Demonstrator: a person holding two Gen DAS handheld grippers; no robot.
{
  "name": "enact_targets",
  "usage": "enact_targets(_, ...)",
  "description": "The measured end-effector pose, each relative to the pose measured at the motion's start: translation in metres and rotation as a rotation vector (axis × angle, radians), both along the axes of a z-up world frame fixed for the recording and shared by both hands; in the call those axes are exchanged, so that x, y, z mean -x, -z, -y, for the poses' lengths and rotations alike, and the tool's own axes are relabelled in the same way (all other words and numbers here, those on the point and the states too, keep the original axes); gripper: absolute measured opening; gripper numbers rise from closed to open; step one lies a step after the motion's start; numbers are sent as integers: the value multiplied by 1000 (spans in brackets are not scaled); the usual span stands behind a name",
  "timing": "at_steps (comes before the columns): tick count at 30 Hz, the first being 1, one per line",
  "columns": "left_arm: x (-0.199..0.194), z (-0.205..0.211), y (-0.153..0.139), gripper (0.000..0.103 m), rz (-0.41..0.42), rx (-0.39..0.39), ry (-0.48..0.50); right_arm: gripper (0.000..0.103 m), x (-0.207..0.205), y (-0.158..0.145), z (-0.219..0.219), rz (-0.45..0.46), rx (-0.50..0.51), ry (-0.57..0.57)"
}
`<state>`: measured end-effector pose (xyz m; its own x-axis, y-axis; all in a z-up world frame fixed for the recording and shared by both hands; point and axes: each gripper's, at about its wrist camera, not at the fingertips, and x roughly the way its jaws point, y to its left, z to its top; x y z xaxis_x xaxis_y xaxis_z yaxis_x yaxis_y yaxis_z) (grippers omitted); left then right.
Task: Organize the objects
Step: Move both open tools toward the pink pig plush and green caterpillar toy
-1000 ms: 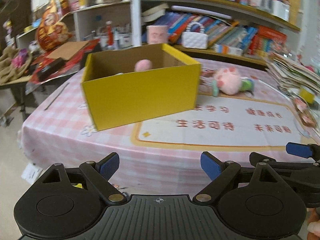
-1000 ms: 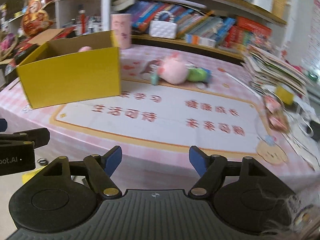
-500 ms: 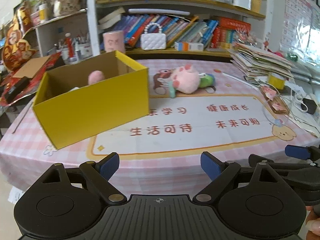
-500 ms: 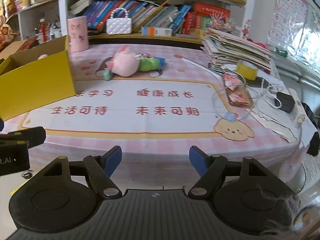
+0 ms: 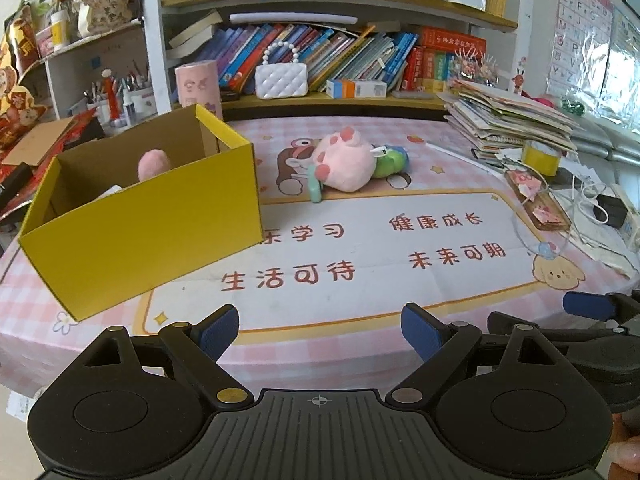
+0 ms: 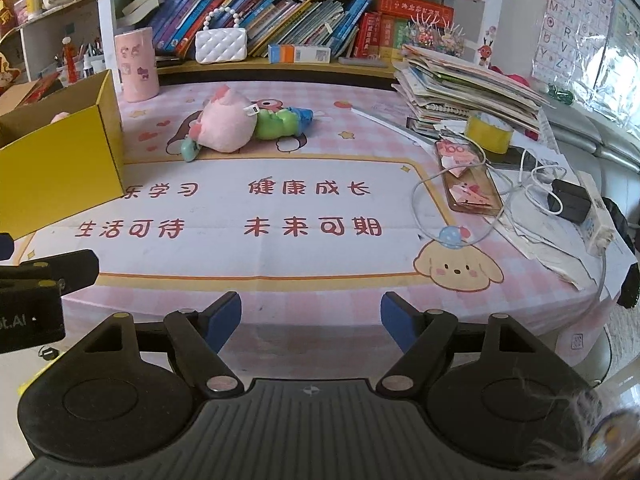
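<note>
I see my left gripper [image 5: 320, 330] spread and empty; the right gripper [image 6: 311, 320], just widening, holds nothing. Pink plush [image 5: 346, 162] lies beside the yellow box [image 5: 140, 232], perhaps touching a green toy [image 5: 390, 162].

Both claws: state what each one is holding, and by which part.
Nothing is held. The left claw and the right claw are both open and empty, short of the table; the right's jaws have just been opening.

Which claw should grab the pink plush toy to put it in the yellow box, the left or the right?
Probably the right. The pink plush toy lies nearer the middle of the right claw's view, while the yellow box crowds the left claw's side. Both claws are open and empty.
</note>
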<state>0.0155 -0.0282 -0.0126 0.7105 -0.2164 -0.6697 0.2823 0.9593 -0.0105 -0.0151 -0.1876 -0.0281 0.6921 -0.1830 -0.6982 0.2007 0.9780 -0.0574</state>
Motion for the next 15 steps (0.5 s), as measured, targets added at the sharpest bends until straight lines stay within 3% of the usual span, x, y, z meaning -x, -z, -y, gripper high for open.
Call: enact_targets(15,-43,31,4,90,-17,-3,-27,76,-52,3,35,-26,-16,-30)
